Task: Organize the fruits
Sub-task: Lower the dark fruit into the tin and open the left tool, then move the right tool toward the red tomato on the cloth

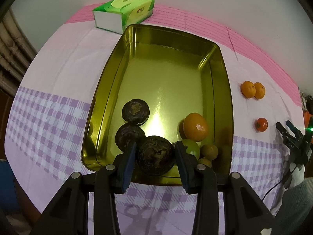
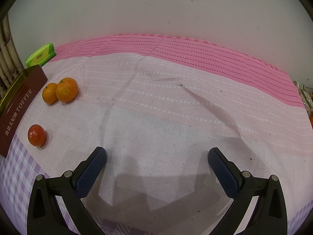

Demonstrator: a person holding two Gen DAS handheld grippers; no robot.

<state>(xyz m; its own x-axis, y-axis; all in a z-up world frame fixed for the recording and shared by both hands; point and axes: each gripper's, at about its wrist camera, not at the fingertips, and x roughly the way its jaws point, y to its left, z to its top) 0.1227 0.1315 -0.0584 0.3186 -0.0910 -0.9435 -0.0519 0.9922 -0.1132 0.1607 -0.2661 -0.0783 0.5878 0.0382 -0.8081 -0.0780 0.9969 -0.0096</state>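
1. Two grippers are over a table with a pink and purple cloth (image 2: 156, 117).
2. The left gripper (image 1: 155, 154) holds a dark round fruit (image 1: 156, 157) between its blue pads, low over the near end of the gold tin (image 1: 166, 45).
3. Two more dark fruits (image 1: 136, 111) lie in the tin on the left side.
4. An orange (image 1: 195, 126), a green fruit (image 1: 192, 149) and small brown ones (image 1: 209, 151) lie in the tin on the right side.
5. The right gripper (image 2: 157, 161) is wide apart with nothing in it.
6. Two little oranges (image 2: 67, 89) touch each other on the cloth beside the tin.
7. One red fruit (image 2: 36, 135) sits alone, nearer to the right gripper.
8. A green tissue pack (image 1: 125, 9) lies behind the tin.
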